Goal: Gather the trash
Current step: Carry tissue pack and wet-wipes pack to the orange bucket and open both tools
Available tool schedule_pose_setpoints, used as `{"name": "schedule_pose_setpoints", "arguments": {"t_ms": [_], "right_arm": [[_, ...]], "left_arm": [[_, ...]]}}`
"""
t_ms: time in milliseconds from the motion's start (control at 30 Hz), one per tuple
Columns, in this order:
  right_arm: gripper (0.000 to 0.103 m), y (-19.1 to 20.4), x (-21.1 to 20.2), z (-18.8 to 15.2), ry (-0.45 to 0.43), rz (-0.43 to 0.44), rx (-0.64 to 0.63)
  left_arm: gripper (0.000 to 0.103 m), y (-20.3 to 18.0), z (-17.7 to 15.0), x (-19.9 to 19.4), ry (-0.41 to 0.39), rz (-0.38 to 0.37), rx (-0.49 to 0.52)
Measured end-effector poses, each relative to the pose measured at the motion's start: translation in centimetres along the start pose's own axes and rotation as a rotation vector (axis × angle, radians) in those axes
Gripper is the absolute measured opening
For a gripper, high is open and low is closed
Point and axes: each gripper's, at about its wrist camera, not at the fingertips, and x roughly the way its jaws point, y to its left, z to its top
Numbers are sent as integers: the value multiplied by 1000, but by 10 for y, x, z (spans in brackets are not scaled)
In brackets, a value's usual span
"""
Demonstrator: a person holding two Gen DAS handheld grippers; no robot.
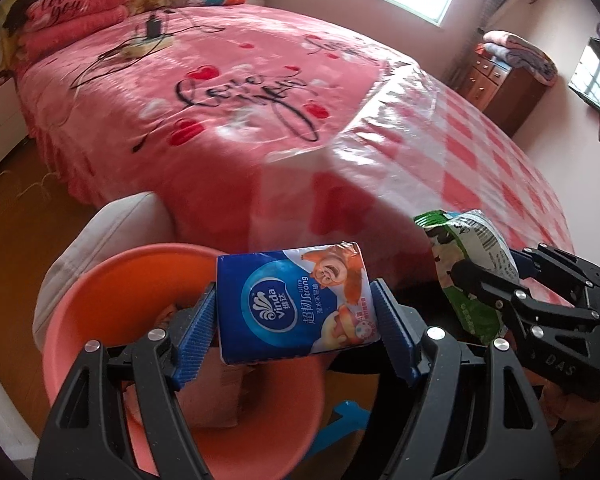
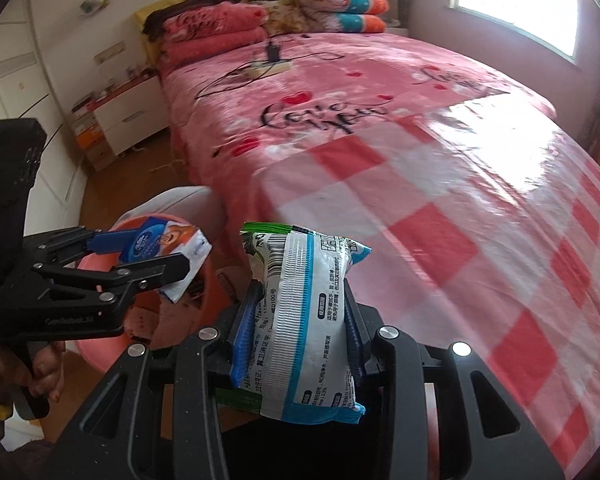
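My left gripper [image 1: 296, 320] is shut on a blue Vinda tissue pack [image 1: 296, 300], its blue pads pressing both short sides. The pack hangs over the rim of a salmon-pink bin [image 1: 112, 300] that holds some paper scraps. My right gripper [image 2: 300, 320] is shut on a white and green wet-wipe packet [image 2: 304, 320], held upright between its pads. In the left wrist view the right gripper [image 1: 496, 280] shows at the right with the green packet [image 1: 464, 264]. Seen from the right wrist, the left gripper [image 2: 156, 260] carries the tissue pack [image 2: 168, 248] above the bin [image 2: 104, 344].
A bed with a pink "Love you" blanket [image 1: 228, 100] and a red-white checked plastic sheet [image 2: 480, 220] fills the far side. A power strip with cables [image 1: 148, 42] lies on it. A white cushion [image 1: 112, 220] leans behind the bin. A blue stool [image 1: 348, 420] stands below. A hand [image 2: 40, 368] holds the left tool.
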Motion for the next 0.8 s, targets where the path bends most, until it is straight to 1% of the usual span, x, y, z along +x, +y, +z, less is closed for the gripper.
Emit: {"name": "schedule_pose_setpoints", "arguments": {"t_ms": [267, 467, 800], "right_arm": [[39, 38, 20, 1, 49, 81, -65], [39, 53, 32, 4, 87, 154, -70], [39, 86, 55, 3, 150, 232, -127]], "left_arm": [[75, 35, -13, -1, 25, 67, -53], [75, 64, -26, 1, 49, 110, -102], [75, 87, -38, 8, 82, 149, -136]]}}
